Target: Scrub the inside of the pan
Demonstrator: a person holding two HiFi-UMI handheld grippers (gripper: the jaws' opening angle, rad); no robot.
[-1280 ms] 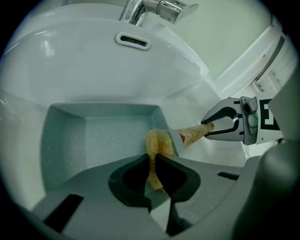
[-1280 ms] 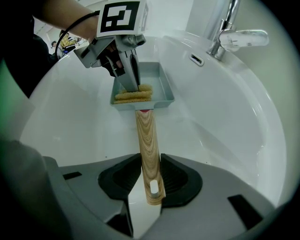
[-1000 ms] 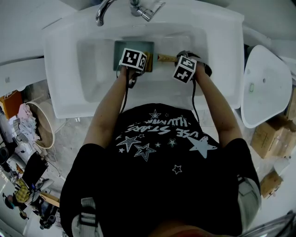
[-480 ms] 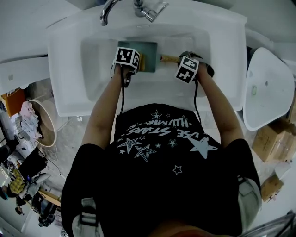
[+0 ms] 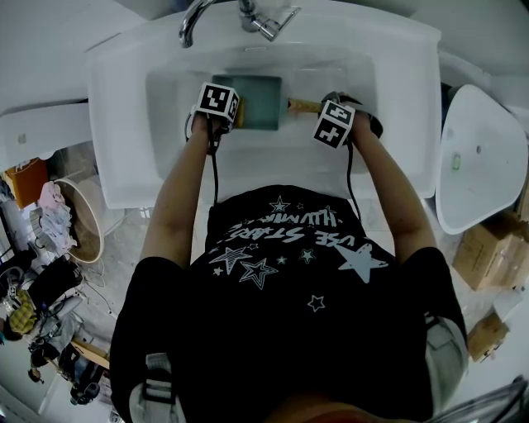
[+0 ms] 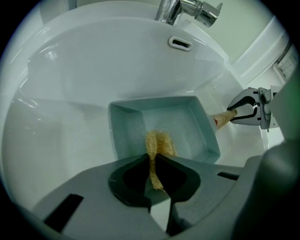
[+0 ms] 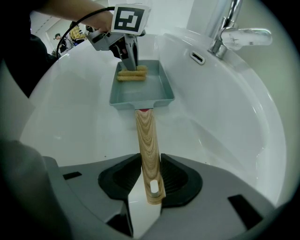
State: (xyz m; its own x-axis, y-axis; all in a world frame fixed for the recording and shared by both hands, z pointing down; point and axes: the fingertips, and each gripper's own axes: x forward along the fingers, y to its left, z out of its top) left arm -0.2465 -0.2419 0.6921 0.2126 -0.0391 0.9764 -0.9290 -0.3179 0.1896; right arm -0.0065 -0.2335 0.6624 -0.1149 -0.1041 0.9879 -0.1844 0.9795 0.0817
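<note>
The pan (image 7: 154,91), a small rectangular grey-green tray with raised walls and a speckled floor, sits in the smooth white sink (image 5: 397,124) just in front of the tap (image 5: 192,18). Its long axis runs sideways past the tap, with the pale wood-grain handle (image 7: 146,136) pointing to the person's right. The right gripper (image 7: 147,165) is clamped on the handle's end. The left gripper (image 6: 153,159), nearer the tap, pinches a coarse yellow sponge (image 6: 160,142) pressed to the pan's floor at the end farthest from the handle, so the next stroke likely runs toward the handle.
</note>
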